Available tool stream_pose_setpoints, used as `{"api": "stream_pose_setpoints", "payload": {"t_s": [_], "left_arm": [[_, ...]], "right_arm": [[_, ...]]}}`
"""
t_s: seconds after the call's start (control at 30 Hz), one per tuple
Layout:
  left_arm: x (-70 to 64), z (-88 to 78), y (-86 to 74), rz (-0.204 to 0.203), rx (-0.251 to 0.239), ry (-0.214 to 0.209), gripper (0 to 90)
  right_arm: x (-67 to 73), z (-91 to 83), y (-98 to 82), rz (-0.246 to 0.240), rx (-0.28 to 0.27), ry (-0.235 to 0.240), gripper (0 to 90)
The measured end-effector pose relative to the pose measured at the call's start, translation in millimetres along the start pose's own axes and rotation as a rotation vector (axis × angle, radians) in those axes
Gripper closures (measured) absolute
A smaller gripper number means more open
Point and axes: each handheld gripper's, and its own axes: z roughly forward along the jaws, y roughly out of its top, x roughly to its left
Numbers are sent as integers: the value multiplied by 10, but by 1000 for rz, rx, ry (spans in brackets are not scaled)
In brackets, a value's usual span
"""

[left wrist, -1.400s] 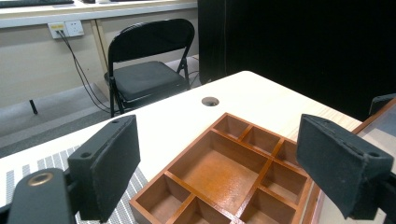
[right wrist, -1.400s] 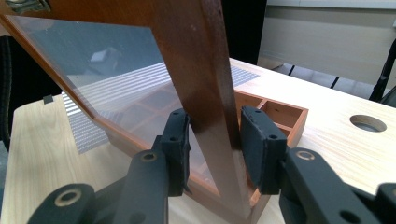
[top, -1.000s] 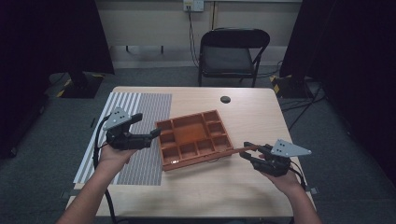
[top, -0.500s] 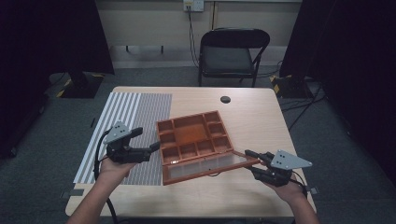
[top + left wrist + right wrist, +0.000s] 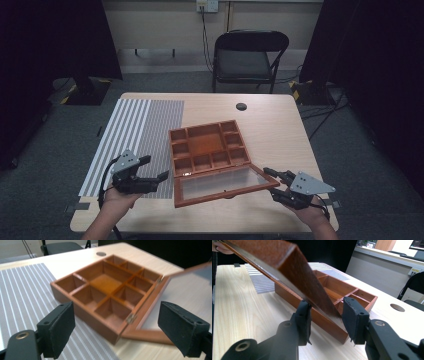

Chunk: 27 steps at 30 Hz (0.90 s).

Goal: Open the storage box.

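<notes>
A brown wooden box (image 5: 207, 145) with several empty compartments sits mid-table, its left edge on the striped mat. Its glass-paned lid (image 5: 222, 182) is swung wide open toward the table's front. My right gripper (image 5: 270, 182) is at the lid's right front corner. In the right gripper view, that tilted lid corner (image 5: 287, 270) lies between the jaws of my right gripper (image 5: 325, 307), which have just been opening, with a gap at the right pad (image 5: 352, 315). My left gripper (image 5: 157, 167) hovers open and empty left of the box (image 5: 110, 290), over the mat.
A grey striped mat (image 5: 135, 135) covers the table's left part. A black round grommet (image 5: 241, 106) sits near the far edge. A black folding chair (image 5: 247, 60) stands behind the table. Bare wood lies right of the box.
The lid has swung from nearly edge-on to wide open toward the front. Both hands have moved nearer the front edge, the left one lower. The right jaws have parted slightly.
</notes>
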Motion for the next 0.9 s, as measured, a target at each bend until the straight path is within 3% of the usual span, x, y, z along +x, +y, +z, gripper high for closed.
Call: {"api": "stream_pose_setpoints", "payload": {"t_s": [0.03,0.17,0.4,0.53,0.73,0.9], "left_arm": [[-7,-1,-39,14,10,5,139],[-95,-21,-199,59,25,-10,139],[-411,-32,-428,119,23,-70,134],[-467,-25,-507,112,22,-81,134],[-383,-36,-628,28,14,-64,135],[-303,-71,-668,0,5,-53,134]], "right_arm": [[-9,-6,-1,20,4,17,558],[3,-58,-35,24,8,11,553],[75,-179,-108,32,-1,-3,555],[141,-242,-171,25,22,-2,556],[222,-279,-283,9,72,4,560],[249,-316,-369,23,95,10,560]]}}
